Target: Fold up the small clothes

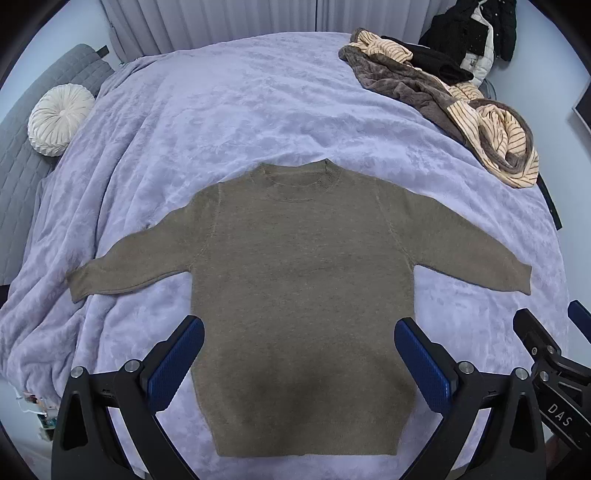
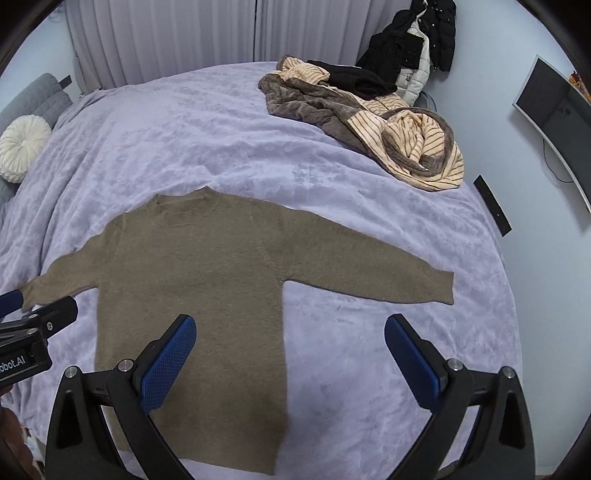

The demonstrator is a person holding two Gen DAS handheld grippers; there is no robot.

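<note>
Monitor shows only at right; both tools wide over sweater.

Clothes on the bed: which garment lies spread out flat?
The olive-brown sweater, flat with both sleeves out, below the open fingers. The striped and fleece clothes lie crumpled in a heap at the far right.

You have open blanket around the sweater; the clothes pile blocks the far right.

A bed under a lilac plush blanket; pale curtains behind, grey headboard left, monitor on the right wall.
</note>
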